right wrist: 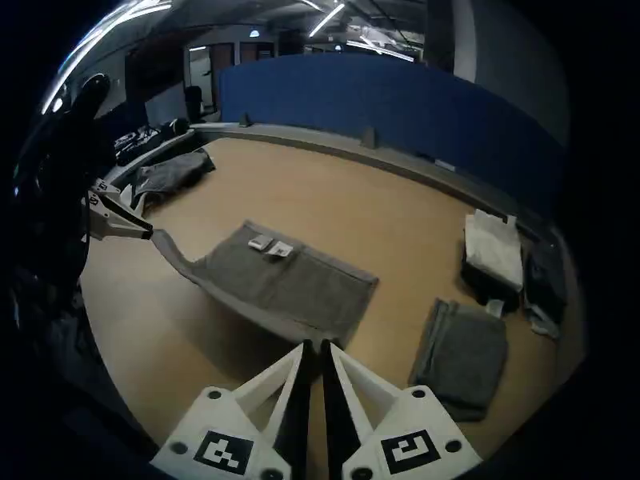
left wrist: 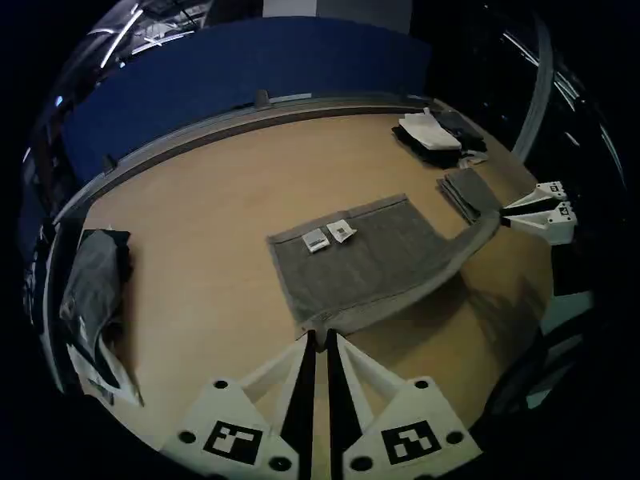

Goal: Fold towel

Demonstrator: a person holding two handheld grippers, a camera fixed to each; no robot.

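Observation:
A grey towel [left wrist: 368, 256] [right wrist: 288, 280] with two white tags lies spread on the wooden table [left wrist: 200, 208] [right wrist: 360, 200]. Its near long edge is raised off the table and hangs between both grippers. My left gripper [left wrist: 320, 340] is shut on one near corner. In the right gripper view, this gripper [right wrist: 148, 231] shows at the left, pinching that corner. My right gripper [right wrist: 314, 346] is shut on the other near corner, and in the left gripper view it [left wrist: 504, 214] holds the towel's end at the right. The far edge still rests flat.
A folded grey towel [left wrist: 472, 192] [right wrist: 460, 360] lies beside the spread one. Behind it sits a pile of white and dark cloths [left wrist: 436, 132] [right wrist: 500, 252]. More dark cloth [left wrist: 92, 280] [right wrist: 172, 172] lies at the table's other end. A blue partition [left wrist: 240, 72] [right wrist: 384, 104] lines the far edge.

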